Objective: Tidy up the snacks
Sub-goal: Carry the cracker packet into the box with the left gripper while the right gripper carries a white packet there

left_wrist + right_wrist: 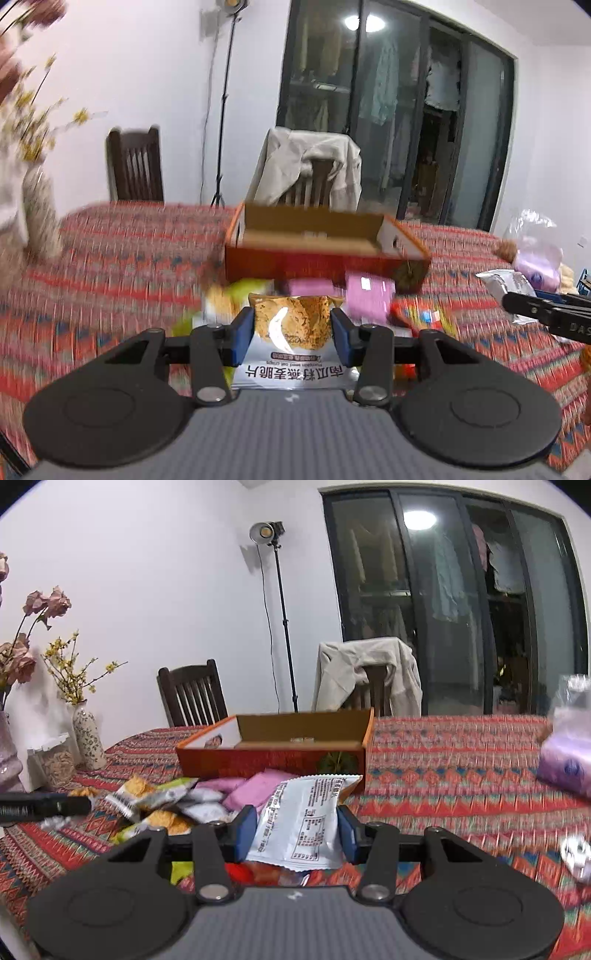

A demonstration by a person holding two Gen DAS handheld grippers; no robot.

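Both tools loaded — my left gripper (pixel 291 334) clamps an oat-crisp packet (pixel 291 332), my right gripper (pixel 295 827) pinches a white sachet (pixel 303 823) — above the snack pile (pixel 166 805) before the open cardboard box (pixel 273 755); I should clear its front wall, then release inside.

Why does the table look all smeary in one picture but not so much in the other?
Left wrist view: motion blur smears the tablecloth and flowers, glare streaks the held packet. Right wrist view: mostly sharp, only the right edge blurs; fisheye bends both.
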